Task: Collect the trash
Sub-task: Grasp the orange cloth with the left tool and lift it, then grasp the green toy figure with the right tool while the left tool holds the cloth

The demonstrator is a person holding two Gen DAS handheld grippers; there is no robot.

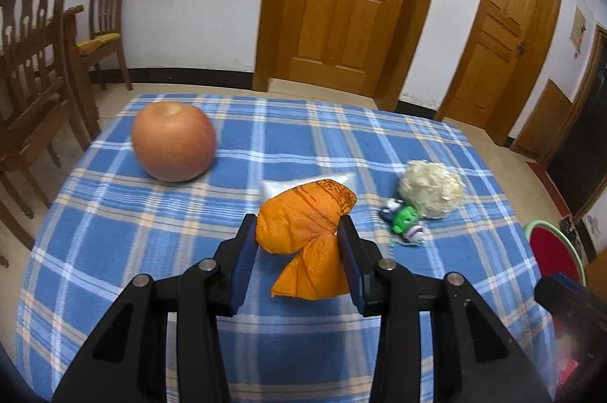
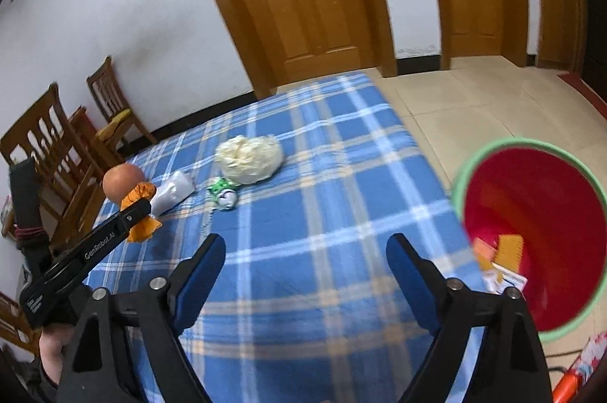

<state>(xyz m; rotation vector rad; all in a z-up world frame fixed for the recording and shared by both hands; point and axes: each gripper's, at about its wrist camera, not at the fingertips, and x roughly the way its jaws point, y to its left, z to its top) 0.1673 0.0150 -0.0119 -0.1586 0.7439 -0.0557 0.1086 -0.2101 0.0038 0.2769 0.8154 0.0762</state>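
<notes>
L gripper (image 1: pixel 297 243) clamps orange wrapper (image 1: pixel 303 225), hiding most of white packet (image 1: pixel 343 180) behind. R gripper (image 2: pixel 305 251) wide, empty; bin (image 2: pixel 531 213) at its right, blurred.

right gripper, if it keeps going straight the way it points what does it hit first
Probably the bare blue plaid tablecloth. The right gripper is open and empty, angled down at the cloth. The green wrapper and the pale crumpled wad lie farther on, slightly left, though depth is unclear.

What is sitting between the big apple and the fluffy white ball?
A clear plastic bag and the orange wrapper in the left gripper, shown best in the right wrist view.
</notes>
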